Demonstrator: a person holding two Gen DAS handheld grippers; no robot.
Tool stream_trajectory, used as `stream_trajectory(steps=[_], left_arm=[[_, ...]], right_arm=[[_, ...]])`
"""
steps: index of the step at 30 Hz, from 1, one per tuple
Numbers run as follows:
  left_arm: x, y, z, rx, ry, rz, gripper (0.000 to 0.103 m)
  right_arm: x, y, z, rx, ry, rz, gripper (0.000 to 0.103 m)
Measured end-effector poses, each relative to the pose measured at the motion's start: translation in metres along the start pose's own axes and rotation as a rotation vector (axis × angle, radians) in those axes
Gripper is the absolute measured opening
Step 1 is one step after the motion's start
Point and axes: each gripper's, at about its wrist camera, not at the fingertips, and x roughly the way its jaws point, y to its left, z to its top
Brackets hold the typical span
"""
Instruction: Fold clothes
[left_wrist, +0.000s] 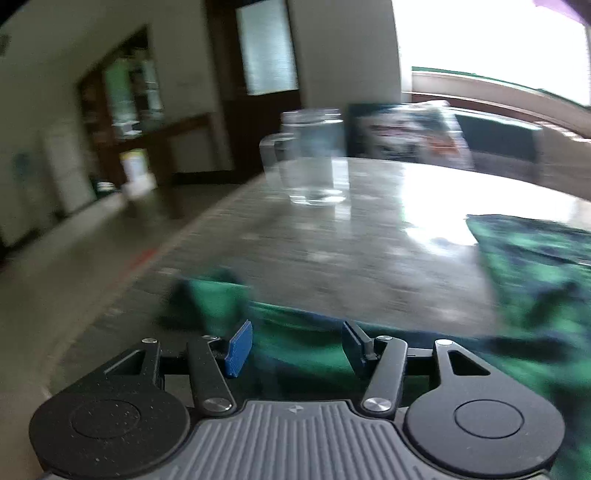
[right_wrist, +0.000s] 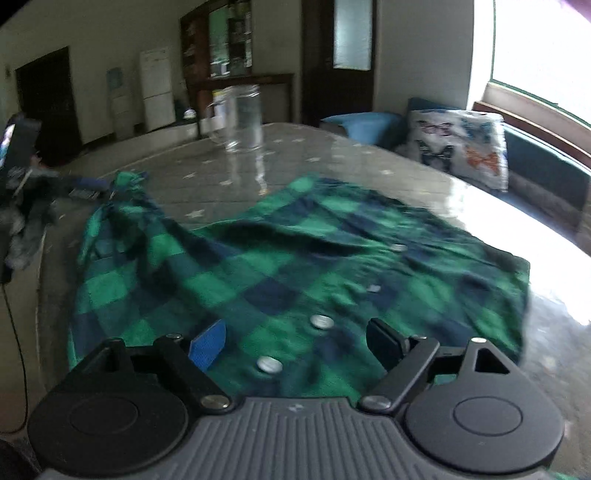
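Right wrist: checked shirt (right_wrist: 295, 273) flat on table (right_wrist: 332, 155), 4 buttons running away from camera, sleeve trailing left; right gripper (right_wrist: 295, 341) wide open, empty. Left wrist: blurred, only shirt's edge (left_wrist: 314, 343); left gripper (left_wrist: 297, 345) open, empty; jar (left_wrist: 314, 155) beyond.

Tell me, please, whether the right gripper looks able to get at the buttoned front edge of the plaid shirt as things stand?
Probably yes. The right gripper is open just above the plaid shirt, whose buttons lie between its fingers with nothing over them. The glass mug stands well beyond.
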Motion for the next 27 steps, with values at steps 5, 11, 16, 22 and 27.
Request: stream_trajectory(steps=[5, 11, 16, 22, 27], left_arm=[[0.033, 0.014, 0.004, 0.042, 0.018, 0.096, 0.057], [0.046, 0.029, -0.001, 0.027, 0.03, 0.14, 0.058], [0.04, 0.054, -0.006, -0.06, 0.031, 0.158, 0.059], [0.022, 0.082, -0.014, -0.188, 0.026, 0.204, 0.06], [0.007, 0.1, -0.023, -0.274, 0.045, 0.22, 0.061]], right_arm=[[0.024, 0.018, 0.002, -0.021, 0.054, 0.035, 0.087], [0.035, 0.026, -0.003, -0.036, 0.09, 0.038, 0.09], [0.038, 0.024, -0.003, -0.021, 0.101, 0.042, 0.092], [0.038, 0.026, -0.004, -0.027, 0.102, 0.043, 0.093], [0.037, 0.026, -0.006, -0.027, 0.104, 0.044, 0.094]])
